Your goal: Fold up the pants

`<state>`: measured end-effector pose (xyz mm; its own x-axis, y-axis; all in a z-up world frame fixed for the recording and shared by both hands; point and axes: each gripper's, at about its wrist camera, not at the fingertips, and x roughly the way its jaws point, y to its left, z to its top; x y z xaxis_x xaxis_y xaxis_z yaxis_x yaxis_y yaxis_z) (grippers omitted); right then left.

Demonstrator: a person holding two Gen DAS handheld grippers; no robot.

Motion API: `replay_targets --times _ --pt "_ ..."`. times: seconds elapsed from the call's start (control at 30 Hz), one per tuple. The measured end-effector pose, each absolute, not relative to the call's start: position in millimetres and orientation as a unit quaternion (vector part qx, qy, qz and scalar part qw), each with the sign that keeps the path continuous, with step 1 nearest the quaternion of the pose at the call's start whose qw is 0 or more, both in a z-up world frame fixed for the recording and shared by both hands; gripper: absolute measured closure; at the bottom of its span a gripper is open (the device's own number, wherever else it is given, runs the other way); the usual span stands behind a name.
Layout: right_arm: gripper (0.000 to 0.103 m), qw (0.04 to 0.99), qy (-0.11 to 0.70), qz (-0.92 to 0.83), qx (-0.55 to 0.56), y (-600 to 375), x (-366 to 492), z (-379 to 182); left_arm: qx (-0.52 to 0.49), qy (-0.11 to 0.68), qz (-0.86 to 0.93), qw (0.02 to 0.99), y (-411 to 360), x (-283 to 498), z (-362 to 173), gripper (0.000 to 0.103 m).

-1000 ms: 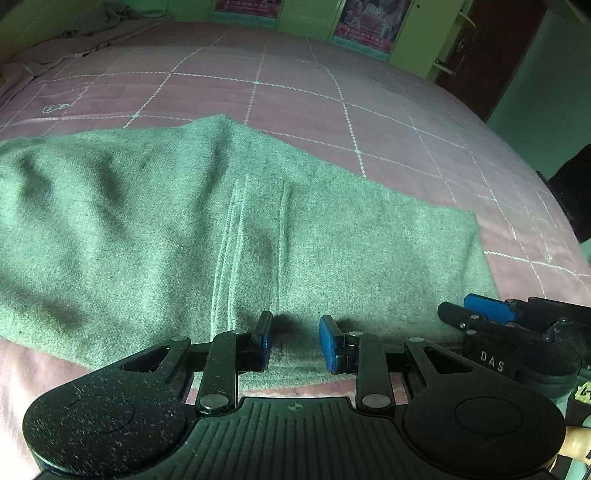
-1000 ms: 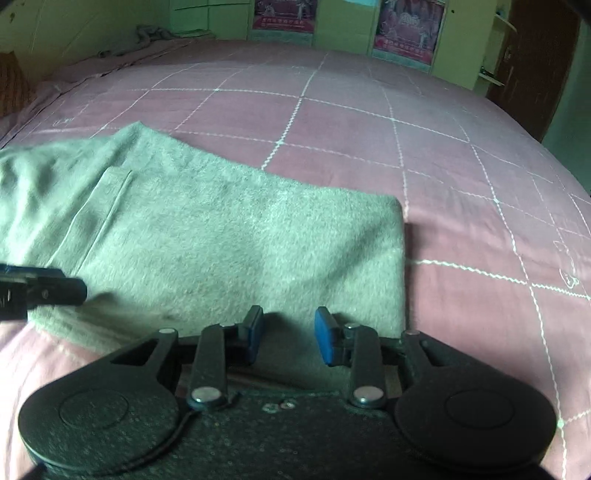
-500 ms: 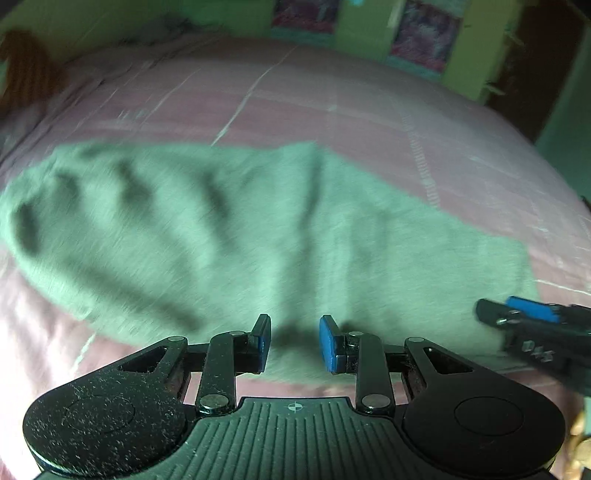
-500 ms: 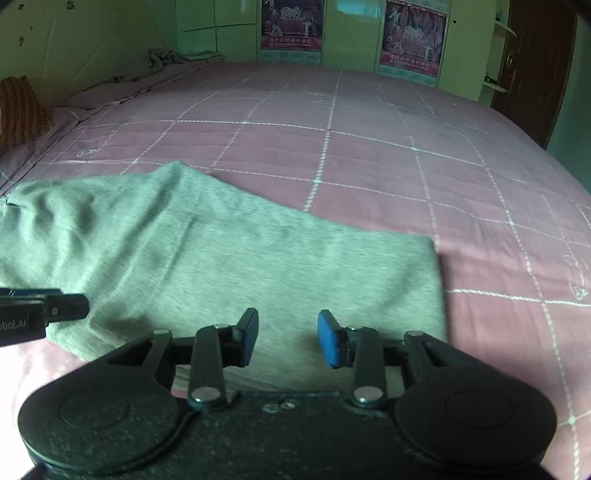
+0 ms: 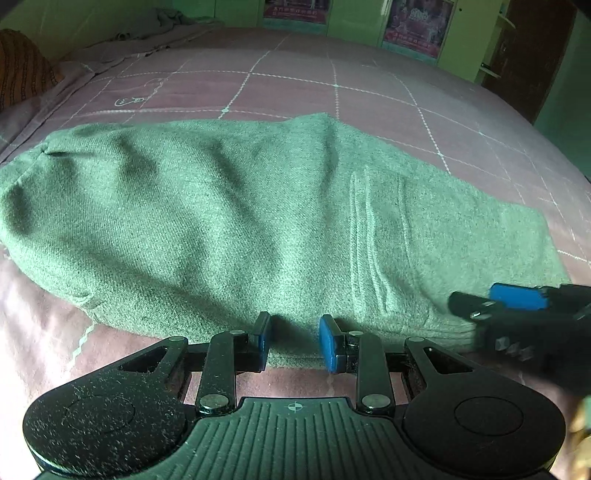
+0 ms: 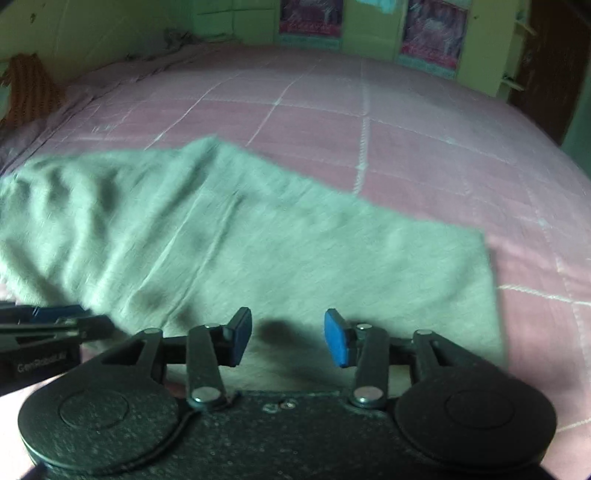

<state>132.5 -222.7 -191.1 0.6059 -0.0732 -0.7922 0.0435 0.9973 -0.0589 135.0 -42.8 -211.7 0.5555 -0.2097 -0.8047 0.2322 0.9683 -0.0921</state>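
The green-grey pants (image 5: 258, 221) lie folded lengthwise across the pink bed, wrinkled at the left end; they also show in the right wrist view (image 6: 258, 251). My left gripper (image 5: 294, 341) is open and empty, its blue pads just above the near edge of the cloth. My right gripper (image 6: 288, 338) is open and empty over the near edge, close to the pants' right end. The right gripper shows at the right of the left wrist view (image 5: 517, 306); the left gripper shows at the left of the right wrist view (image 6: 55, 321).
The pink checked bedspread (image 5: 369, 96) stretches beyond the pants. Rumpled bedding (image 5: 162, 18) and an orange striped cushion (image 5: 22, 70) lie at the far left. Green cupboards with posters (image 5: 417, 18) and a dark door (image 5: 535, 55) stand behind.
Both grippers have pulled back and risen from the pants' near edge, so more of the pants shows. Both stay open and empty. The right gripper has opened slightly wider.
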Motion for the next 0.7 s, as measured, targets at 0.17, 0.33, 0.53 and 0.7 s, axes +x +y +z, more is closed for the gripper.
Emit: replay_targets --times 0.17,0.33,0.53,0.7 --pt "0.057 0.894 0.443 -0.045 -0.046 -211.2 134.0 -202.1 0.006 0.458 -0.133 0.879 -37.8 136.0 -206.5 0.074" --pt "0.058 0.894 0.445 -0.046 -0.031 -215.2 132.8 -195.9 -0.03 0.455 -0.125 0.881 -17.9 132.1 -192.2 0.074" --pt "0.051 0.917 0.397 -0.033 -0.001 -203.8 121.6 -176.3 -0.089 0.454 -0.08 0.883 42.9 133.1 -176.1 0.048" --pt "0.051 0.913 0.404 -0.049 0.03 -204.7 126.4 -180.0 -0.17 0.434 -0.033 0.884 106.8 134.1 -170.0 0.026"
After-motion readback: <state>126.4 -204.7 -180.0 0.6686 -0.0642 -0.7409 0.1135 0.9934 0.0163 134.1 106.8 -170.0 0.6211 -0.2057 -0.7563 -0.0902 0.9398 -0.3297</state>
